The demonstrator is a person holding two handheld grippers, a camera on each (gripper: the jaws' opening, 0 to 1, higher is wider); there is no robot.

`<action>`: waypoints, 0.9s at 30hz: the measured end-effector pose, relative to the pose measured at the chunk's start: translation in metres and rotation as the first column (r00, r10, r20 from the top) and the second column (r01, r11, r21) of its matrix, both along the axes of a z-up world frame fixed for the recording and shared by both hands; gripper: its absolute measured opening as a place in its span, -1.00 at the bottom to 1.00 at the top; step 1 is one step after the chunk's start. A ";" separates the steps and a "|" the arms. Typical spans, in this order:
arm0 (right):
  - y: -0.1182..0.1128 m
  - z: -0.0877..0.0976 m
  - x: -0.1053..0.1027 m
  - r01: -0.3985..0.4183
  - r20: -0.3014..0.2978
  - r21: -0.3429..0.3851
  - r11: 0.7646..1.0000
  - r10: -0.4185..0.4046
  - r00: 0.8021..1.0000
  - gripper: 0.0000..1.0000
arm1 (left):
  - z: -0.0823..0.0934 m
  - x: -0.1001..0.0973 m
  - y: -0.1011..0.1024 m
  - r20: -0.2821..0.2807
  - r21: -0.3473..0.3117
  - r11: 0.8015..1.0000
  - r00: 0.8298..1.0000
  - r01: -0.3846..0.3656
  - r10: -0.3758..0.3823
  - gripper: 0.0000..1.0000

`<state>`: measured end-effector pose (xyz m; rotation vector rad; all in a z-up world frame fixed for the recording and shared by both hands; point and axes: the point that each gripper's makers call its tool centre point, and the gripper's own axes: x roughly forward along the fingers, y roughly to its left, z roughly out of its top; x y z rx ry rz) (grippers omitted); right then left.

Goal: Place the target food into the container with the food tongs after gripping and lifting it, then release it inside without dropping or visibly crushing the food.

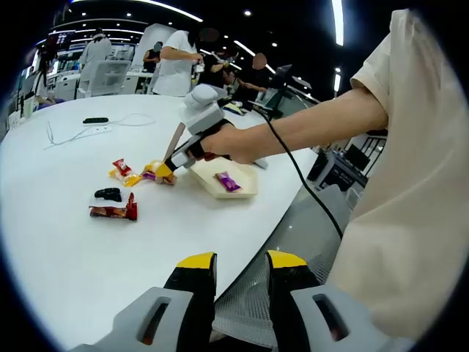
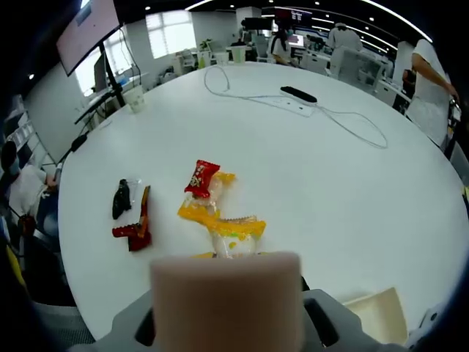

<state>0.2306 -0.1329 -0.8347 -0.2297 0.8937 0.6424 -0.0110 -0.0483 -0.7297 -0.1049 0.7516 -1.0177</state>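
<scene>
On the round white table [image 1: 66, 242], the right tool [image 1: 170, 170], carrying pale wooden food tongs [image 1: 176, 139], touches down among the yellow-wrapped snacks [image 1: 150, 172]; whether it is clamped cannot be told. A purple-wrapped candy [image 1: 226, 181] lies in the shallow beige tray [image 1: 242, 192]. The left tool [image 1: 240, 258] hangs over the table edge, jaws apart.

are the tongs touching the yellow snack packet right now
Cannot tell. In the left gripper view the tongs meet the yellow snack packet, too small to judge; the right gripper view hides the tips.
</scene>
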 end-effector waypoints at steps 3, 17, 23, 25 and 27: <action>-0.003 0.002 -0.003 -0.002 -0.001 0.000 1.000 0.002 1.000 -0.61 | 0.001 0.001 -0.001 0.002 -0.003 1.000 1.000 0.001 -0.001 -0.50; -0.002 0.011 -0.010 0.006 -0.024 0.045 0.999 -0.004 1.000 -0.65 | 0.004 0.001 -0.001 0.017 -0.004 1.000 1.000 0.004 -0.004 -0.49; -0.001 0.021 -0.010 0.007 -0.014 0.068 0.998 -0.006 1.000 -0.64 | 0.006 0.001 0.000 0.024 -0.004 1.000 1.000 0.002 -0.002 -0.49; 0.000 0.026 -0.010 0.009 -0.006 0.080 0.997 -0.009 1.000 -0.64 | 0.006 0.000 -0.001 0.025 -0.003 1.000 1.000 0.003 -0.003 -0.49; 0.001 0.031 -0.010 0.016 -0.004 0.100 0.995 -0.016 1.000 -0.64 | 0.007 0.000 -0.001 0.028 -0.002 1.000 1.000 0.006 -0.006 -0.49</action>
